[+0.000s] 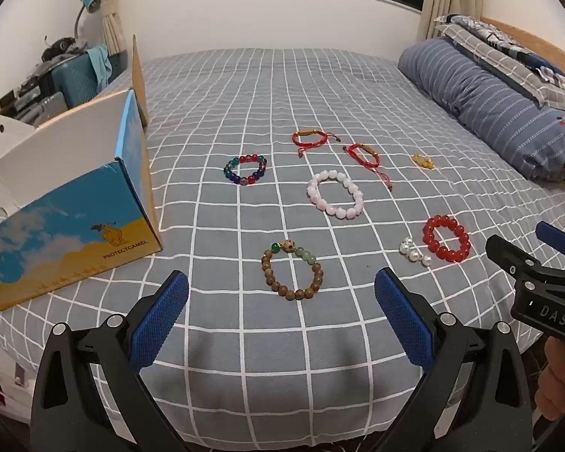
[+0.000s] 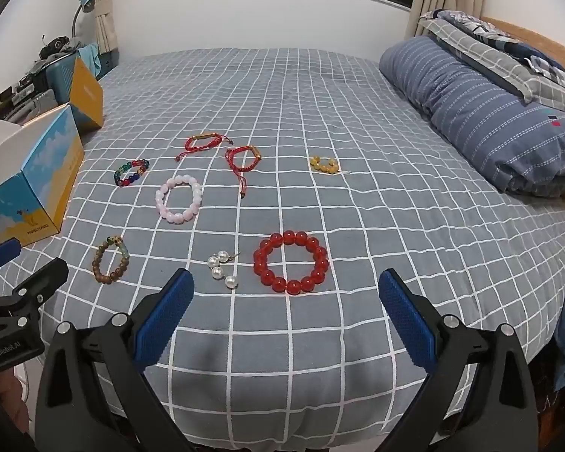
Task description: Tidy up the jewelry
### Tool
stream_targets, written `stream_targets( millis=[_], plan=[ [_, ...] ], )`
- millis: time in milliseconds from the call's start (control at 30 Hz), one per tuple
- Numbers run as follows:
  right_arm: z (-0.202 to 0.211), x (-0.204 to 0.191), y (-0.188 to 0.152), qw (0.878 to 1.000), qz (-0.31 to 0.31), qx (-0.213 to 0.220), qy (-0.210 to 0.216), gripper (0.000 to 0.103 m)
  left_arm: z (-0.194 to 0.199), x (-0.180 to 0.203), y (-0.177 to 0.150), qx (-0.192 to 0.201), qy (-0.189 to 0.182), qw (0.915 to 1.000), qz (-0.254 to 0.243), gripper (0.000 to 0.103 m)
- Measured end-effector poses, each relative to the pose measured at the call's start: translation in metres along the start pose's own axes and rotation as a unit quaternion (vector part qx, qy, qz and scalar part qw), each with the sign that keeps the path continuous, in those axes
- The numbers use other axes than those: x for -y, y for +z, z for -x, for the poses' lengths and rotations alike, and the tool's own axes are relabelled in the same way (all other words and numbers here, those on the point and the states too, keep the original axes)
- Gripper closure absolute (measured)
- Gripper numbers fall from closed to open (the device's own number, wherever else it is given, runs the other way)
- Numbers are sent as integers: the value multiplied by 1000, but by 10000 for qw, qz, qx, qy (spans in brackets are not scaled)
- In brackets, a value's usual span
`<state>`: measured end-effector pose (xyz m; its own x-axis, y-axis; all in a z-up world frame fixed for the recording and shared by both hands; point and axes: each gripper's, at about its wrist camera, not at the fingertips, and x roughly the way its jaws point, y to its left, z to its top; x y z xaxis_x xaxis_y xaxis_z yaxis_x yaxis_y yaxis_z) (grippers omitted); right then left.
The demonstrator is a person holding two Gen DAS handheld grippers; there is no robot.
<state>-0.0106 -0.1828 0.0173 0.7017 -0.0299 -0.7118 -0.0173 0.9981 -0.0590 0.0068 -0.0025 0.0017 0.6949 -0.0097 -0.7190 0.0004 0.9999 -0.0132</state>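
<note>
Currently both spread and empty: left gripper [image 1: 281, 293] lines up on wooden bracelet [image 1: 292, 273], right gripper [image 2: 286, 293] on red bracelet [image 2: 290, 262] (box [image 1: 71, 222] likely destination).

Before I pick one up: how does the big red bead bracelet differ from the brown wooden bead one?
The red bead bracelet is one glossy translucent red throughout; the brown wooden bracelet is matte, with a few green beads and a spotted one. The red one's beads look larger. The red one lies ahead of the right gripper, the brown one ahead of the left gripper. Both lie flat on the bedsheet as closed loops.
</note>
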Motion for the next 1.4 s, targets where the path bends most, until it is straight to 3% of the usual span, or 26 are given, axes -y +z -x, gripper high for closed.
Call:
stream_targets(
  millis=[1400],
  plan=[
    [1, -4, 6, 10000, 23, -29, 10, 8, 1, -1, 3, 39, 20, 10000, 23, 6]
  ],
)
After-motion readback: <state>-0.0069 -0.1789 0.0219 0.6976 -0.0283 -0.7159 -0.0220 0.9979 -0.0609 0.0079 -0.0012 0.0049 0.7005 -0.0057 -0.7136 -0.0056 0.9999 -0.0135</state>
